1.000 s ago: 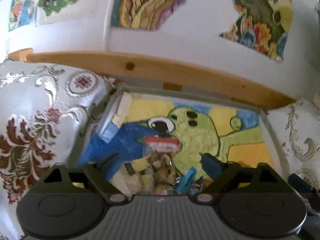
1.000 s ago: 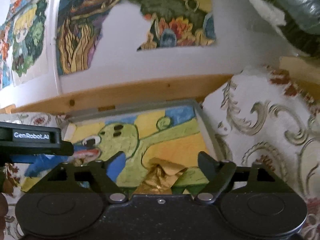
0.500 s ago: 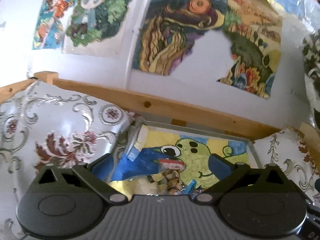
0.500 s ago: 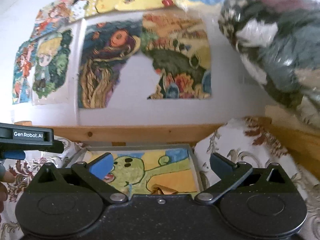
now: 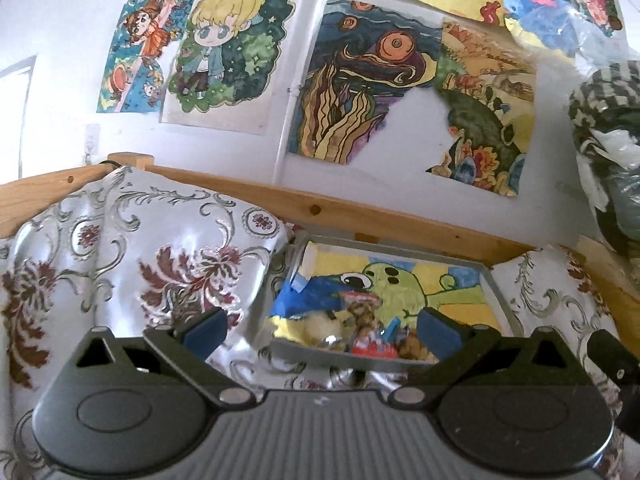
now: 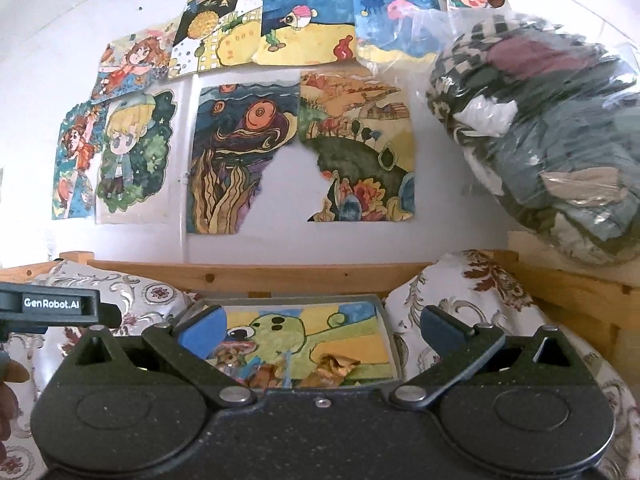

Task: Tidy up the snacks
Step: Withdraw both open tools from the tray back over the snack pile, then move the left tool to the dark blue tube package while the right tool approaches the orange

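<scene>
Snacks (image 5: 372, 330) heaped at the near edge of a grey tray (image 5: 496, 292), on the green-frog drawing (image 5: 400, 284) lining its floor: red-and-white packets, a pale fluffy lump, brown clusters, a blue-wrapped piece. Seen from the left wrist, tray wedged between two floral cushions, the larger cushion (image 5: 132, 248) to the tray's left, a second cushion (image 5: 556, 300) to its right. Wooden rail (image 5: 360, 216) running just behind the tray. Above the rail, white wall papered with coloured drawings (image 5: 360, 92). Left gripper (image 5: 320, 330) hanging above and short of the tray, blue-padded fingers (image 5: 204, 330) spread wide, gripping nothing.

From the right wrist, same tray (image 6: 390, 340) straight ahead, crumpled gold wrapper (image 6: 334, 368) lying on the yellow part of the drawing near the tray's front right, other snacks (image 6: 236, 364) bunched at the front left. Right gripper (image 6: 320, 330) likewise short of the tray, fingers (image 6: 440, 328) parted widely, empty between them. Left of the tray, black bar of the other tool marked GenRobot.AI (image 6: 52, 304), part of a hand (image 6: 8, 384) below it at the frame's edge. Up and right of the tray, clear plastic bag of folded cloth (image 6: 552, 128).
</scene>
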Tool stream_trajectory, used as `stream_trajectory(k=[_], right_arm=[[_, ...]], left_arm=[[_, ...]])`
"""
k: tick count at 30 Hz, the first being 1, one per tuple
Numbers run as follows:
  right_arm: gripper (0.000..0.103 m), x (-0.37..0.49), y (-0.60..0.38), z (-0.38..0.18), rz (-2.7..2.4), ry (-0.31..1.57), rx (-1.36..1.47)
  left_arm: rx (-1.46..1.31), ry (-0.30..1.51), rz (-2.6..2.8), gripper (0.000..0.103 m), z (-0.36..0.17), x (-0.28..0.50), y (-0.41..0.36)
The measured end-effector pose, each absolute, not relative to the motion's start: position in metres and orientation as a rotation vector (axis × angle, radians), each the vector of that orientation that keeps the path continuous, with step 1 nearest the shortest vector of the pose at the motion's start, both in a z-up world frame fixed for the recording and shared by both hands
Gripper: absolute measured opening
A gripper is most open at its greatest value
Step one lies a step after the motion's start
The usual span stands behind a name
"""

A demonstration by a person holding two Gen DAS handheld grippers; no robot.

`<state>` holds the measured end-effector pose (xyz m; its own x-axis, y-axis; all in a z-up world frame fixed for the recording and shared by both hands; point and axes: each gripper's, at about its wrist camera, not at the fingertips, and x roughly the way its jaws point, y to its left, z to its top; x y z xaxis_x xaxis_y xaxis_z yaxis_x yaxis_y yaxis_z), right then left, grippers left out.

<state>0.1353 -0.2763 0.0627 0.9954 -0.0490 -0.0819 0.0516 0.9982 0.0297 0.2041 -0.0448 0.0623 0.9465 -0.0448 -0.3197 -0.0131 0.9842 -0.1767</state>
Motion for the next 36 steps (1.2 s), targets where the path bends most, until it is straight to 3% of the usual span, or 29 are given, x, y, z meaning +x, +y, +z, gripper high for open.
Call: stream_trajectory(k=[13, 36], right_arm=[[0.102, 0.076, -0.264, 0.05, -0.066, 0.189, 0.046], [0.102, 0.072, -0.237, 0.012, -0.048, 0.588, -0.003]], left_arm=[[-0.099, 0.336, -0.047, 0.103, 0.043, 0.138, -0.031], [0.081, 0.624, -0.087, 0.103, -0.017, 0.098, -0.019]])
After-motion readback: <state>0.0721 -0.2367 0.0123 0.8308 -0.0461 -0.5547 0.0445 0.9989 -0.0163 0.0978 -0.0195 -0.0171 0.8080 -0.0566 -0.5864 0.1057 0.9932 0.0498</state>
